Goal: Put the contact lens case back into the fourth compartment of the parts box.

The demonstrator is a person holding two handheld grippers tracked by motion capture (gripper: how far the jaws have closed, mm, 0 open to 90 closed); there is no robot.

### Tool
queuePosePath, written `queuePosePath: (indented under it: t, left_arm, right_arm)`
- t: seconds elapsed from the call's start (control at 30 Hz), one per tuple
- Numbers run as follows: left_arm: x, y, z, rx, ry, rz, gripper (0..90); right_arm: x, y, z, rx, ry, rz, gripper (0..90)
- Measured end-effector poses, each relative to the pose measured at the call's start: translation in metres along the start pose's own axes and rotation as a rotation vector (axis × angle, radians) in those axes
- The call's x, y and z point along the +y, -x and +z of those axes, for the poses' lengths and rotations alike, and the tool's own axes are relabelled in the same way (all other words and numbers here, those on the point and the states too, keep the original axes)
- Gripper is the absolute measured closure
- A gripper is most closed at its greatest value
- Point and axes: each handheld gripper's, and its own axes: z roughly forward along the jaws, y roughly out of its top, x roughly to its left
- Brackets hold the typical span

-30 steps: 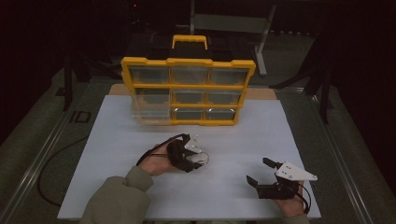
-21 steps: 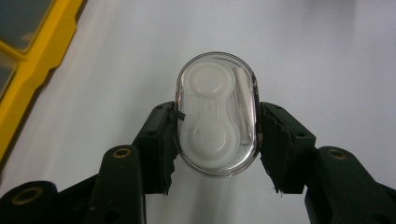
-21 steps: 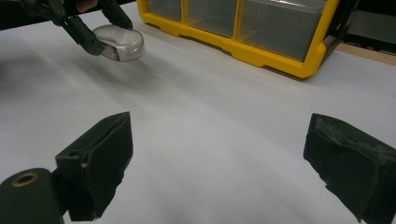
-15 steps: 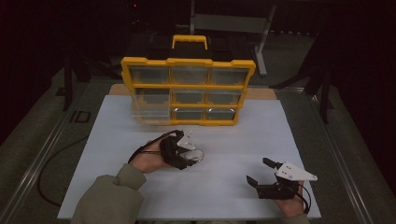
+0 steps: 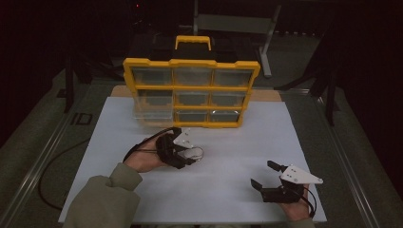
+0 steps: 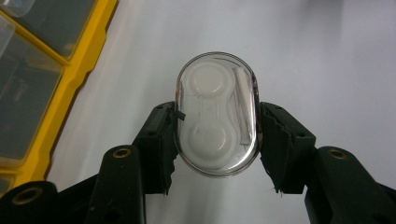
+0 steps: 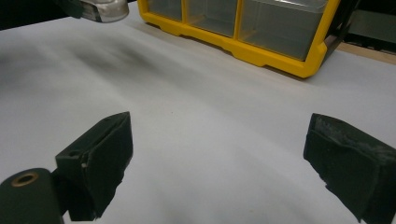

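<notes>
A clear oval case (image 6: 216, 114) with a white contact-lens holder inside sits between my left gripper's (image 6: 216, 135) two black jaws, which press on its long sides. In the high view that left gripper (image 5: 189, 153) hovers over the white sheet, a little in front of the yellow drawer organizer (image 5: 192, 92), with the oval case (image 5: 194, 153) at its tip. One clear drawer (image 5: 152, 114) at the organizer's lower left is pulled out. My right gripper (image 5: 264, 175) rests near the table's front right, jaws wide apart with nothing between them; the right gripper (image 7: 219, 158) sees bare sheet ahead.
A white sheet (image 5: 228, 142) covers the table. The organizer (image 7: 243, 32) stands at the back with a yellow handle (image 5: 193, 42) on top. Metal rails run along both table sides. A black cable (image 5: 52, 171) trails off the left edge.
My left gripper has moved left and slightly away from me, toward the organizer's pulled-out drawer, carrying the oval case. The right gripper has stayed put.
</notes>
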Motion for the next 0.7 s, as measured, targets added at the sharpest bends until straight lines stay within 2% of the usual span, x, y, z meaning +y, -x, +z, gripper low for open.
queuePosePath:
  t: [0.7]
  left_arm:
    - [0.004, -0.017, -0.040, 0.029, -0.005, 0.013, 49.3]
  right_arm:
    - [0.000, 0.000, 0.000, 0.002, -0.002, 0.005, 7.9]
